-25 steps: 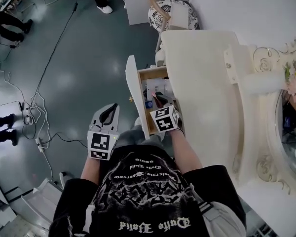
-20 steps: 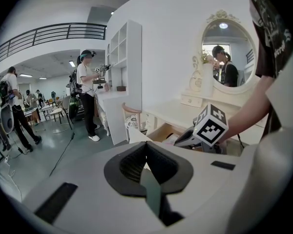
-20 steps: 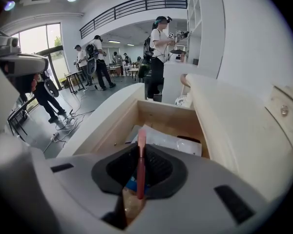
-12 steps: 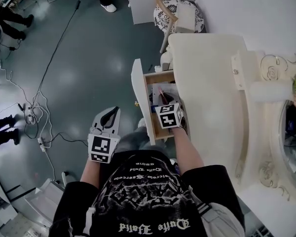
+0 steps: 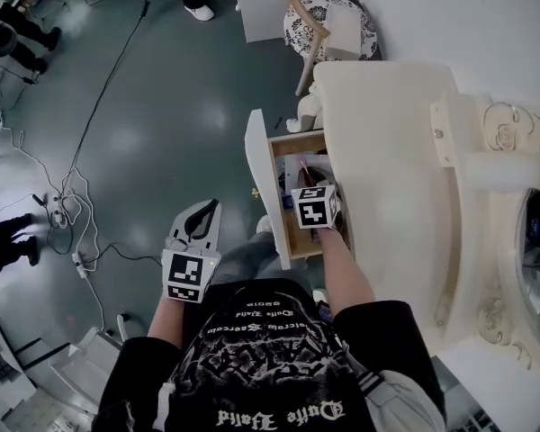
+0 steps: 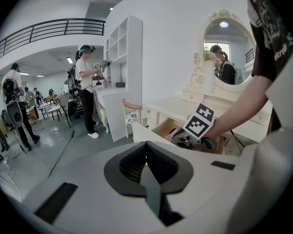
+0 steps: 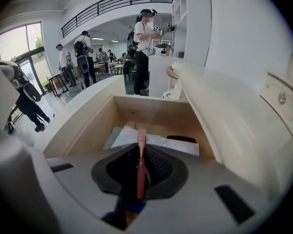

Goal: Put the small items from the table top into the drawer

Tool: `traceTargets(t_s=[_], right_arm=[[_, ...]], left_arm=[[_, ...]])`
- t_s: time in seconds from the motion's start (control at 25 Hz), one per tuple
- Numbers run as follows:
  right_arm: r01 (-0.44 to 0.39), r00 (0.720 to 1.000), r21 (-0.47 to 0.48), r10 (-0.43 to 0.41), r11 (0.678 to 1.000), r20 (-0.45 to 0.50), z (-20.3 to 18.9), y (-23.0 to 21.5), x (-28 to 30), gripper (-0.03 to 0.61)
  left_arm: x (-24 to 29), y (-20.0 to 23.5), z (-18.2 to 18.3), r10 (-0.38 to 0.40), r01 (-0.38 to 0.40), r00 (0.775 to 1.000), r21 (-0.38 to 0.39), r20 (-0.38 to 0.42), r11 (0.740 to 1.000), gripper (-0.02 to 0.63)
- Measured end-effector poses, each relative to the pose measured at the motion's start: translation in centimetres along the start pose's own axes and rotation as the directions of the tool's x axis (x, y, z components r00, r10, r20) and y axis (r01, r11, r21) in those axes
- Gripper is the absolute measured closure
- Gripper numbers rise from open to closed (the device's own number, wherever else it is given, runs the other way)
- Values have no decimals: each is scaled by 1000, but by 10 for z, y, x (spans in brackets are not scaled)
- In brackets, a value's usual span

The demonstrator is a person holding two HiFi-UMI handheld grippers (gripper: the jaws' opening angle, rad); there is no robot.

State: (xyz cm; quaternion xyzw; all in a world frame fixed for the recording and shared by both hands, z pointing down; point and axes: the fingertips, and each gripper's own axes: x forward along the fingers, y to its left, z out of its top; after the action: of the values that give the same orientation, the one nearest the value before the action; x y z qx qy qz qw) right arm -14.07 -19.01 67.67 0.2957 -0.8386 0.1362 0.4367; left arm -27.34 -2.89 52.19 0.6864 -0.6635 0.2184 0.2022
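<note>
**Head view: right gripper poised over the open drawer, slim pink stick in its jaws**

From where I stand, the cream-painted dressing table (image 5: 387, 151) with its carved mirror fills the person's right side. Its pale wooden drawer (image 7: 93, 126) is pulled out toward them. A clear plastic packet (image 7: 156, 141) and a flat dark item (image 7: 180, 139) already lie on the drawer's floor.

The right gripper (image 5: 309, 180) hangs directly above that drawer, jaws nearly together and pinching a thin pink stick (image 7: 141, 165). The stick's long axis runs straight out along the jaws, its tip pointing toward the drawer's back wall, above the packet. I'd say letting go there would drop it inside, lengthwise.

The left gripper (image 5: 203, 214) is well apart, out over the grey floor, jaws closed on nothing. The right one is plainly the nearer.
</note>
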Motion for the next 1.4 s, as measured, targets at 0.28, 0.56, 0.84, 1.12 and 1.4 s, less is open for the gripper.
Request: traceTargets(t_s=[0.28,0.56,0.84,1.12,1.4], right_arm=[[10,1000,27,-9,1000,-10,-1,-4,7,523],[-16,999,47,18,999,-49,-10,0,13,518],[-47,998,112,52,993,-41,-11,2,15,426],[-60,998,154,60,986,4,-5,7,6,353],[-72,996,168,63,983,59,5,15,-14,344]], left_arm=[[1,4,-4,3,-3,1000,-4,-7,1000,598],[1,5,-7,5,-5,1000,-5,-14,1000,598],[2,7,-8,1,-1,1000,-3,-15,1000,598],[6,5,-3,-18,18,1000,-2,-2,1000,598],[13,1,2,-44,44,999,-9,17,999,598]])
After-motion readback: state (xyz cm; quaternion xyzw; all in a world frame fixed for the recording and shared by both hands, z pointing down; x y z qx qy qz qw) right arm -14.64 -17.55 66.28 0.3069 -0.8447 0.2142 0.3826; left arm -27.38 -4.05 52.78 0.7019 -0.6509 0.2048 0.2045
